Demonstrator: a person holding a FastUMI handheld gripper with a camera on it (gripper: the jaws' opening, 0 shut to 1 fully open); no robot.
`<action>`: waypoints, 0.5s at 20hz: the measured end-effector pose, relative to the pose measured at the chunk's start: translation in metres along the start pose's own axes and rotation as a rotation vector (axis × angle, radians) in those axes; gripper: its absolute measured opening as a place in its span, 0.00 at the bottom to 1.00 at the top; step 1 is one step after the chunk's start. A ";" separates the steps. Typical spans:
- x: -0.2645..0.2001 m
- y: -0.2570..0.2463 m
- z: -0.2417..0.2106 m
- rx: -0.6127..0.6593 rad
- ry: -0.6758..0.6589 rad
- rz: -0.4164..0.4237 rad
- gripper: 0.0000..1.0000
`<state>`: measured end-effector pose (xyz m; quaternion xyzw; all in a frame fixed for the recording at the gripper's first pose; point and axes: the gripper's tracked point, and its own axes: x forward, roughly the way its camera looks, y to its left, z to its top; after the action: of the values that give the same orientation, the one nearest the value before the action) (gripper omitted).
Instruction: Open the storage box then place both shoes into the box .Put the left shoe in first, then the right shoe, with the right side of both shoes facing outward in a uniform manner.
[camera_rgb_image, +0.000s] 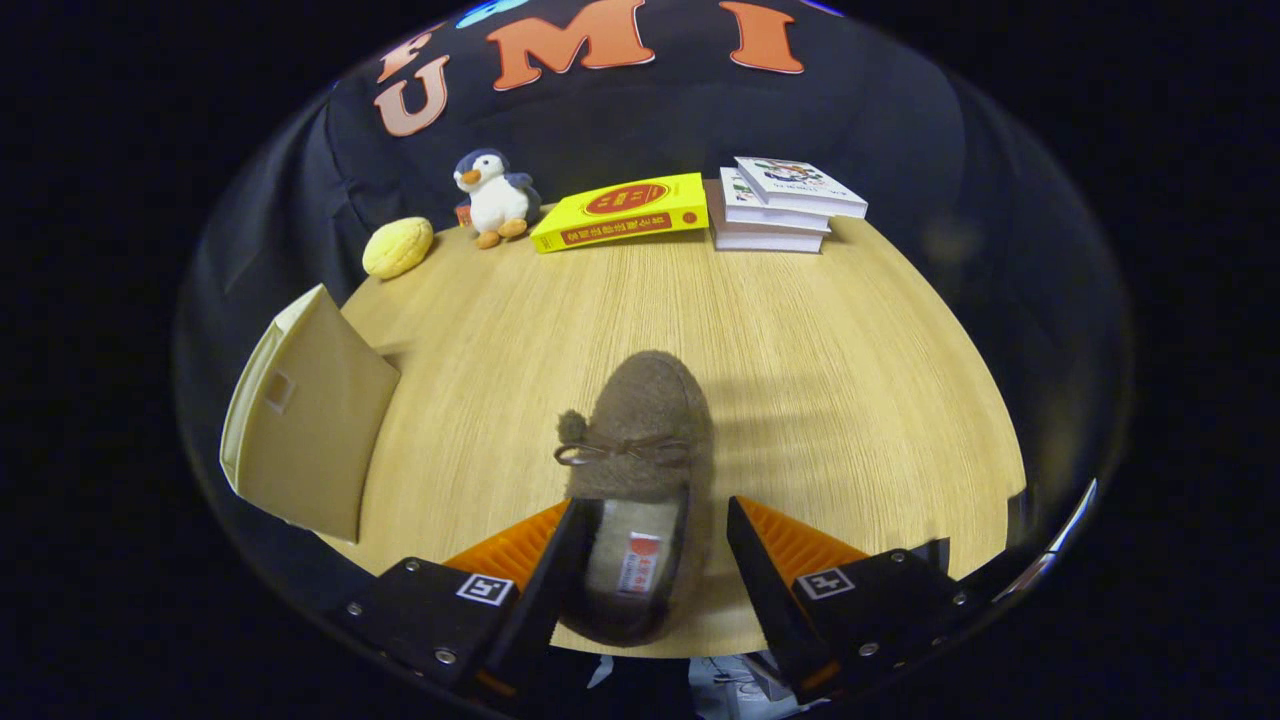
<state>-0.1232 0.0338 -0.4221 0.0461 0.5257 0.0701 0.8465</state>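
Gripper fingers stand apart astride the brown shoe's heel, left finger touching, right clear. Storage box sits at ten o'clock. Closing this far back risks the soft collar folding and the toe drooping.

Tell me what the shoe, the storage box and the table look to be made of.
Shoe, between the open gripper fingers: fuzzy brown fabric, probably fleece or felted knit, with a paler pile lining and a thin cord bow. Storage box: smooth matte beige, likely plastic. Table: light wood grain, possibly laminate.
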 end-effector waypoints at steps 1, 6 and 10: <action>0.006 -0.002 0.000 0.005 -0.003 0.009 0.85; 0.035 -0.009 0.011 -0.020 -0.024 0.024 0.63; 0.050 -0.019 0.018 -0.015 -0.045 -0.011 0.34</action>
<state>-0.0840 0.0237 -0.4608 0.0382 0.5063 0.0682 0.8588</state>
